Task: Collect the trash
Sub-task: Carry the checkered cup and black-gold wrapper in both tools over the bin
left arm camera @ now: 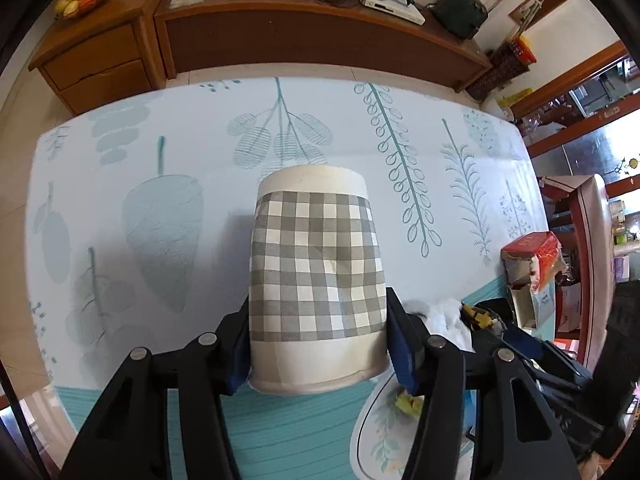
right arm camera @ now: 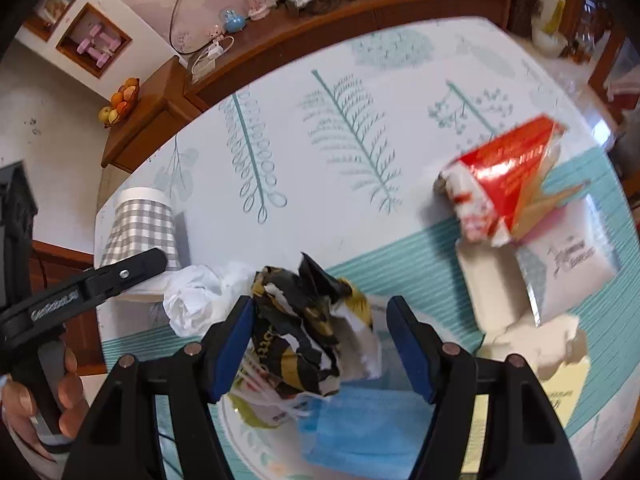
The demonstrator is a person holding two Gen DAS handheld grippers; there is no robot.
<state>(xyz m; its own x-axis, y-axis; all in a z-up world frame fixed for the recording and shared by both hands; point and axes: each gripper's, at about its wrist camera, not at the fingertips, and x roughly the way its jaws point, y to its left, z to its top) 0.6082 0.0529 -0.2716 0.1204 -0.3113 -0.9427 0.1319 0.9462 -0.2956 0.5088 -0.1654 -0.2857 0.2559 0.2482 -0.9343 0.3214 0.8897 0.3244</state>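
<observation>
Left gripper (left arm camera: pixel 318 344): jaws pressed on checked cup (left arm camera: pixel 316 276), centre frame.
Right gripper (right arm camera: pixel 320 350): jaws half open around crumpled wrapper (right arm camera: pixel 308 332), not gripping.
Left to collect: red box (right arm camera: pixel 504 176) at right, tissue (right arm camera: pixel 192 300), blue mask (right arm camera: pixel 356 428) lower centre.

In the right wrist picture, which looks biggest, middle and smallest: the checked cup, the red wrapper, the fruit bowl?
1. Red wrapper
2. Checked cup, close behind it
3. Fruit bowl, smallest, though it sits farthest from the camera, so real size is unsure.
</observation>
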